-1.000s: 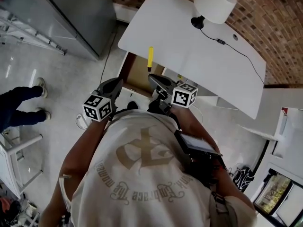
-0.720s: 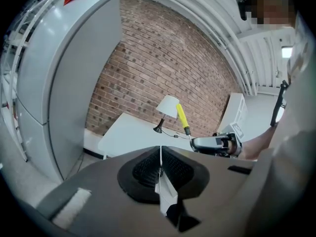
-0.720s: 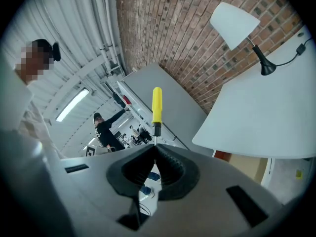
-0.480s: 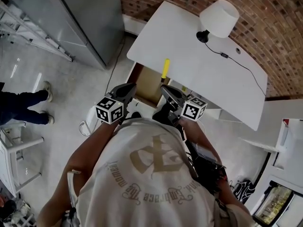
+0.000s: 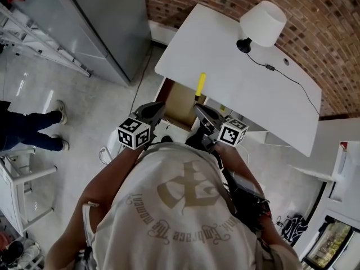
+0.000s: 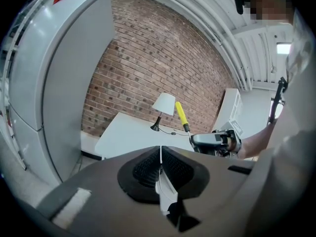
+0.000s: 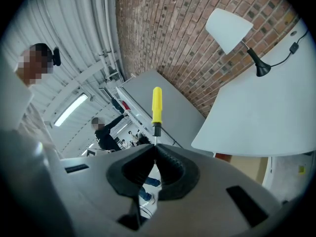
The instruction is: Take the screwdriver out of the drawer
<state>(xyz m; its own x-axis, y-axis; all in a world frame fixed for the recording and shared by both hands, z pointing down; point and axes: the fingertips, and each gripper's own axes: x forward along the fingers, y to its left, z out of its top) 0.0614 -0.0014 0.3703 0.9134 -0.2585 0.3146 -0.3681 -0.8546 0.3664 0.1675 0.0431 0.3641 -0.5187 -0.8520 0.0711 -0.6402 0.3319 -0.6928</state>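
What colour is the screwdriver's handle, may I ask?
The screwdriver handle is yellow, clearest in the right gripper view.

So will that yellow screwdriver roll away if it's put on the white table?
The screwdriver would probably roll a bit: its handle looks round and smooth, and the table looks flat. It seems stiff, standing straight out of the right gripper, which pinches only its thin shaft, so it might swivel.

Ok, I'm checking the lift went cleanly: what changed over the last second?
Hardly anything: the whole head view drifts, table included. The right gripper stays shut on the screwdriver, yellow handle up by the table edge. The left gripper stays shut and empty, and the drawer is still open.
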